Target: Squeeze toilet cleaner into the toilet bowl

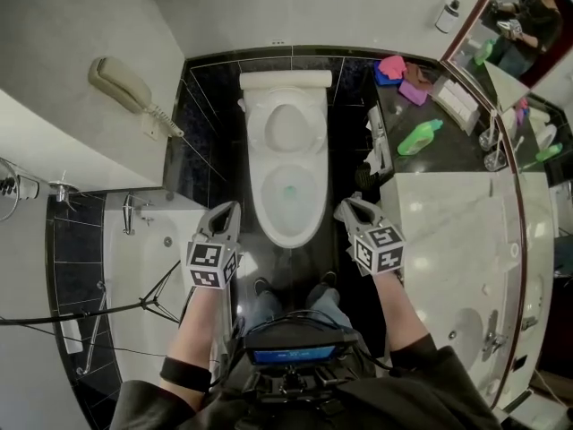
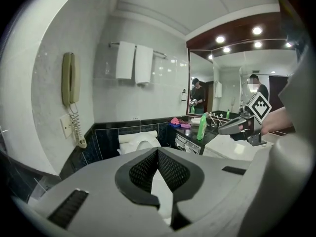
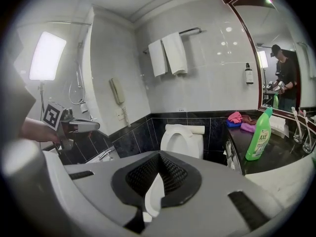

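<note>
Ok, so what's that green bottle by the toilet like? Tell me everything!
The green bottle looks like shiny plastic, with a darker cap on top and a pale label reading AXE. It stands upright on the dark counter to the right of the toilet. Only the counter touches it.
</note>
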A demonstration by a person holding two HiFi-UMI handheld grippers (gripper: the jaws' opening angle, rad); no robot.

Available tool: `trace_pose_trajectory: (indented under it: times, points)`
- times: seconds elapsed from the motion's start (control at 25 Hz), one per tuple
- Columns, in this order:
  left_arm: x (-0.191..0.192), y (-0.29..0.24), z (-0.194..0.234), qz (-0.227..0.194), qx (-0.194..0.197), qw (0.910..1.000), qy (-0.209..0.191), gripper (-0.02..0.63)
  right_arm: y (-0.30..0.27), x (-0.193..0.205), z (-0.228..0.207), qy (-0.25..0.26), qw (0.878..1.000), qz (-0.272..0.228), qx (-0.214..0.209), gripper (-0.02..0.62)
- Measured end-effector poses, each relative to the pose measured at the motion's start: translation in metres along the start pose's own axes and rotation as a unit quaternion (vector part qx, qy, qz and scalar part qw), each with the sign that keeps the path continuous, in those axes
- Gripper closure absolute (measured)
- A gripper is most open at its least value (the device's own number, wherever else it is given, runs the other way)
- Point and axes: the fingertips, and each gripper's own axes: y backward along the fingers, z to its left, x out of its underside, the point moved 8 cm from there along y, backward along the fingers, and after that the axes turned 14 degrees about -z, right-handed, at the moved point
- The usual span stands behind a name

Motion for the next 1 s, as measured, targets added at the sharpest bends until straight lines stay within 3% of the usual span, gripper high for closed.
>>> trace_pose_trajectory:
  times: [1.0]
  points:
    - [0.006, 0.031, 0.023, 0.002, -0.007, 0.9999, 0.012, 0.606, -0.019, 0.003, 0.042, 0.014, 0.999, 0.015, -0.032, 0.595]
